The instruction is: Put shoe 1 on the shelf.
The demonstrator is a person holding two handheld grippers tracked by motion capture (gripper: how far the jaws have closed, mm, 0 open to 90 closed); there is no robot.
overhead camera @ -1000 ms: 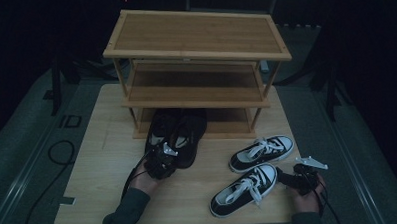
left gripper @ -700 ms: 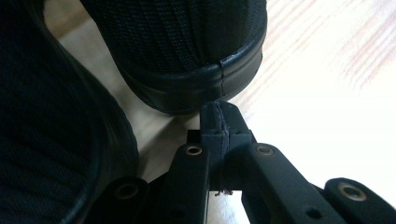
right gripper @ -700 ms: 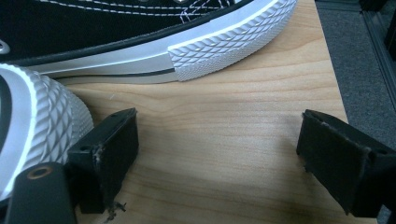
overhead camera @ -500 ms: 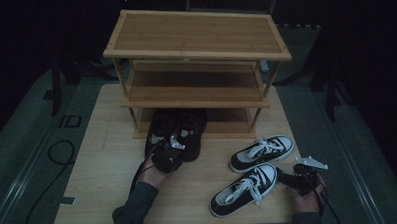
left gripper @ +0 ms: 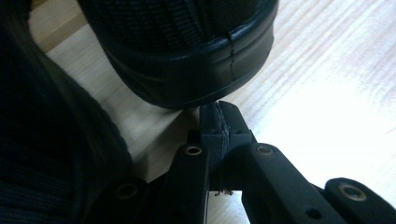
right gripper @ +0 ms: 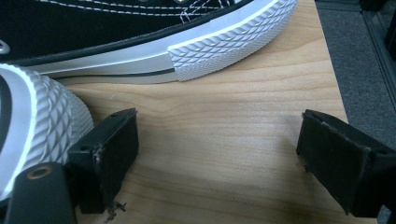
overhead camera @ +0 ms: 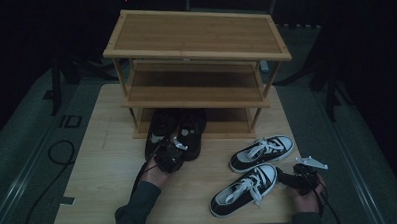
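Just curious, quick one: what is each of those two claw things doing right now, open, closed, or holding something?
Left gripper: closed, empty, tips at the heel of a black shoe.
Right gripper: open, empty, beside the black-and-white sneaker.

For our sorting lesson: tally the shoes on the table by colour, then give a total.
All-black shoes: 2
Black-and-white sneakers: 2
Total: 4 shoes
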